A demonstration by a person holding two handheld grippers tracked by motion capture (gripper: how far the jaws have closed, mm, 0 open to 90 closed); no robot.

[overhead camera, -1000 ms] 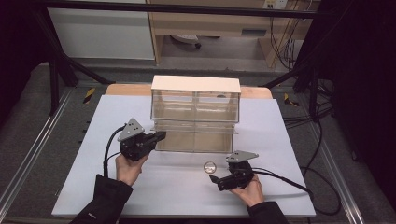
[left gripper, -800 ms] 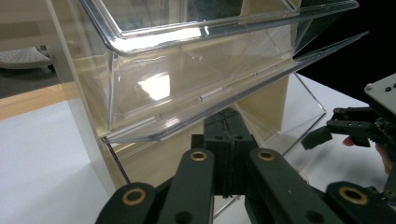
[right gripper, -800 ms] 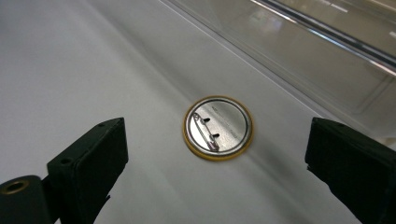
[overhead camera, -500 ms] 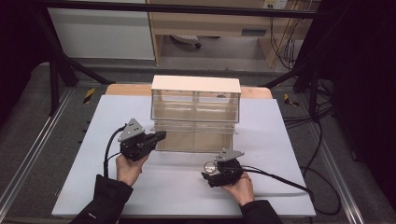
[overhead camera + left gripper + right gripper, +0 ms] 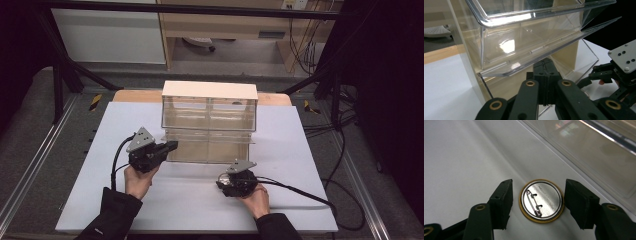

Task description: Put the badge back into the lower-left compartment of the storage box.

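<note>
While the high view shows the left claw at the clear drawer box on the desk, its own view shows it shut on the drawer's front lip. Closing, the right claw brackets the pin badge without touching.

Pin badge face-down on white table, btwn closing jaws, gaps both sides
</note>
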